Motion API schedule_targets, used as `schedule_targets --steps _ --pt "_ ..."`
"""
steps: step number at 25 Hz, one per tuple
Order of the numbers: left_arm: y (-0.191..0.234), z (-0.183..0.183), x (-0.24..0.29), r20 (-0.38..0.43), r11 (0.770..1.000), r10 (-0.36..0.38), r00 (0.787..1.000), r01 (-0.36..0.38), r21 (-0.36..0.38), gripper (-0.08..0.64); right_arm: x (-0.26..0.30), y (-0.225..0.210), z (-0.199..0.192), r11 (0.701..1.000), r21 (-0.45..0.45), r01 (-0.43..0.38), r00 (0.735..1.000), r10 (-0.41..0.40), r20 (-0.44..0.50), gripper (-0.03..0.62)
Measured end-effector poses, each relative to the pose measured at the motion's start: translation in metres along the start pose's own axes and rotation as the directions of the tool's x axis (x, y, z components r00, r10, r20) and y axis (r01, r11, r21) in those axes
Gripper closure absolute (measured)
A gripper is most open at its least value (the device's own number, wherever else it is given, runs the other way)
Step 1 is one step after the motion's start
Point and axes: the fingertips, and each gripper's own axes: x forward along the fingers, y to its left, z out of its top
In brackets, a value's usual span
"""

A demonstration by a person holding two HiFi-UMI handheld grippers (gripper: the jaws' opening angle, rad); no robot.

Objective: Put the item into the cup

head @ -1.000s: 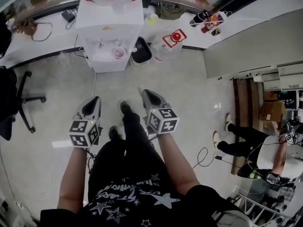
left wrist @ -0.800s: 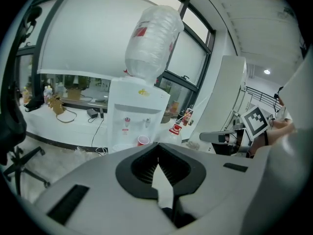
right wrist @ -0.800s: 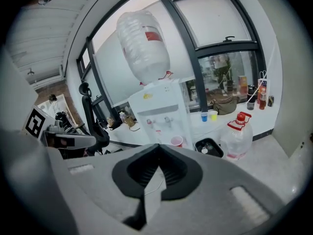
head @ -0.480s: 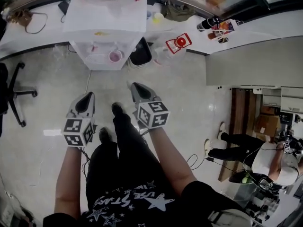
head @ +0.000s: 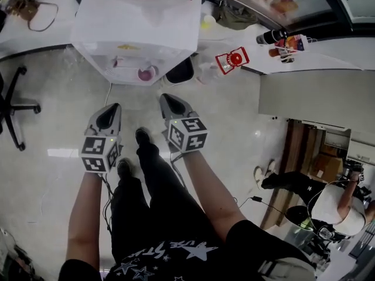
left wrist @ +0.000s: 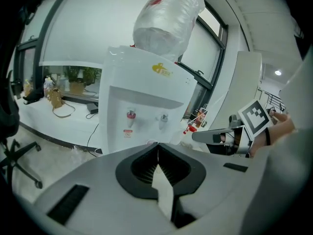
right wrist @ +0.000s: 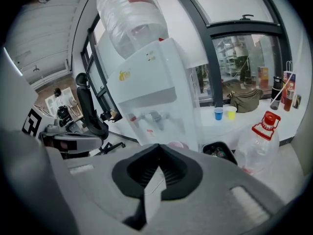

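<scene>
Left tongs (left wrist: 157,153): pressed together with nothing between them; you hold them low, near the left side of the water dispenser (head: 135,34).
Right tongs (right wrist: 157,155): also pressed together and empty, just right of the left pair and aimed at the same machine.
Task's thing: the pink cup (head: 146,74) stands upright in the dispenser's recess, far of both tongs and apart from them. No item to drop in shows in any view.
Risk, empty reach: you would arrive at the cup with nothing to put in; find the item first.
Risk, knocked cup: it looks light, in a tight recess under the taps (left wrist: 130,114); a wide approach could tip it.
Risk, wrong cup: the blue cup (right wrist: 218,113) and yellow cup (right wrist: 231,112) on the far surface could be mistaken for the target.
Risk, footing: a cable (head: 108,95) trails on the floor by your feet.
Count: two tongs, one pink cup, one blue, one yellow, one dispenser, two taps.
</scene>
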Motion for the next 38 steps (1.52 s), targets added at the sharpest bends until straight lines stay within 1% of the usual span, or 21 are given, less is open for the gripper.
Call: schedule_targets --steps 4,11,18,22,27,33,38 --pt "0.008 0.002 0.022 0.016 1.0 -0.007 1.0 0.007 -0.023 0.552 0.026 -0.007 0.001 1.0 -0.019 -0.017 1.0 0.016 -0.003 0.591" --pt "0.026 -0.01 0.05 0.02 0.998 0.022 1.0 -0.021 -0.067 0.551 0.065 -0.018 -0.005 0.998 -0.04 -0.042 0.999 0.041 -0.022 0.591" --pt "0.035 -0.021 0.07 0.004 0.997 0.032 0.999 -0.032 -0.07 0.551 0.096 -0.025 -0.006 0.998 -0.01 -0.059 0.998 0.059 -0.015 0.591" --pt "0.043 -0.025 0.075 0.0 0.995 0.045 0.999 -0.045 -0.086 0.551 0.114 -0.03 -0.006 0.998 -0.001 -0.06 0.998 0.06 -0.007 0.591" --pt "0.053 -0.028 0.078 -0.006 0.993 0.06 0.998 -0.061 -0.101 0.552 0.133 -0.034 -0.003 0.998 -0.025 -0.052 0.999 0.052 -0.002 0.591" --pt "0.053 -0.038 0.081 -0.022 0.992 0.053 0.998 -0.055 -0.113 0.552 0.146 -0.035 -0.007 0.997 -0.05 -0.052 0.998 0.051 -0.026 0.591" --pt "0.056 -0.044 0.083 -0.033 0.991 0.045 0.998 -0.048 -0.121 0.552 0.154 -0.034 -0.017 0.994 -0.089 -0.059 0.997 0.053 -0.062 0.591"
